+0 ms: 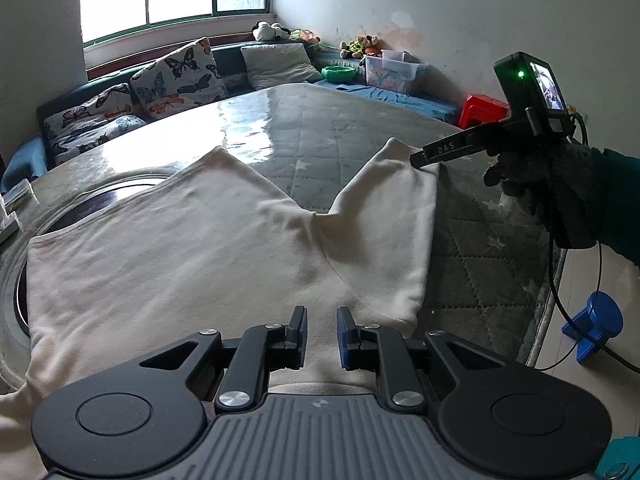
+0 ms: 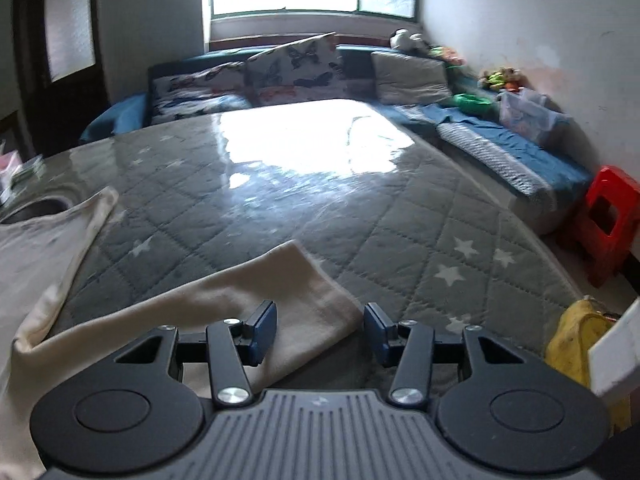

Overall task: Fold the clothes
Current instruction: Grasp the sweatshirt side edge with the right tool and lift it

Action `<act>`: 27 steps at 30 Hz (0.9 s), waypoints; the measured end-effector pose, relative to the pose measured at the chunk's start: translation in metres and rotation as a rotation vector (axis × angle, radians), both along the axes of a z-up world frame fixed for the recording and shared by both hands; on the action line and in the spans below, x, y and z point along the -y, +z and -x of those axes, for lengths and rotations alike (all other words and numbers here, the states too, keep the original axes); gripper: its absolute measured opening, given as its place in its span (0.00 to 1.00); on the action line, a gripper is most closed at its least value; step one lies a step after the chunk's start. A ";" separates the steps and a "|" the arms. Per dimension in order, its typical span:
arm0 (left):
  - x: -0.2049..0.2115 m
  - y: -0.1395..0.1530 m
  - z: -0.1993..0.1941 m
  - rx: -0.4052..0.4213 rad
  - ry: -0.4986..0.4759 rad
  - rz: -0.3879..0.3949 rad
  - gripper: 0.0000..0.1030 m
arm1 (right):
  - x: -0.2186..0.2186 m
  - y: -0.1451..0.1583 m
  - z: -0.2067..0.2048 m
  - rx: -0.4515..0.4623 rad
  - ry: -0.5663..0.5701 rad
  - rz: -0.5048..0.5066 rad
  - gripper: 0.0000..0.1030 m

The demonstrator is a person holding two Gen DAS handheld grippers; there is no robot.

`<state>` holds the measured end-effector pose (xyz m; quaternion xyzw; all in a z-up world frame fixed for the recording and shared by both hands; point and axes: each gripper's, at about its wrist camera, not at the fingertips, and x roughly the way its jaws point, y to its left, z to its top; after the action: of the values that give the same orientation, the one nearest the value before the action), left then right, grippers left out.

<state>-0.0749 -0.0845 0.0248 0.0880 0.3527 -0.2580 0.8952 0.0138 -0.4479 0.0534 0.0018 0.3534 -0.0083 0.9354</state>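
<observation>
Flat on the quilted table (image 2: 400, 216) a cream garment (image 1: 192, 248) is spread near its right edge. Both the left gripper (image 1: 322, 338) and right gripper (image 2: 320, 334) are held released above it. Toys are kept in a clear bin (image 1: 390, 71) on the bench.

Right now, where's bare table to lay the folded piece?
Free: the quilted grey table cover beyond the cream garment, running to the butterfly cushions, and the strip right of the right gripper toward the red stool. Crowded: the near-left, under the garment, and the left edge's clutter.
</observation>
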 end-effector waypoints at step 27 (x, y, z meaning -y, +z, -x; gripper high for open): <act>0.007 -0.002 -0.014 -0.005 0.033 0.011 0.23 | 0.009 0.055 0.046 0.119 0.088 -0.099 0.08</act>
<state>-0.0607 -0.0911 0.0232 0.0763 0.3549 -0.2455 0.8989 -0.0327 -0.4566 0.1085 0.0328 0.2970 0.0505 0.9530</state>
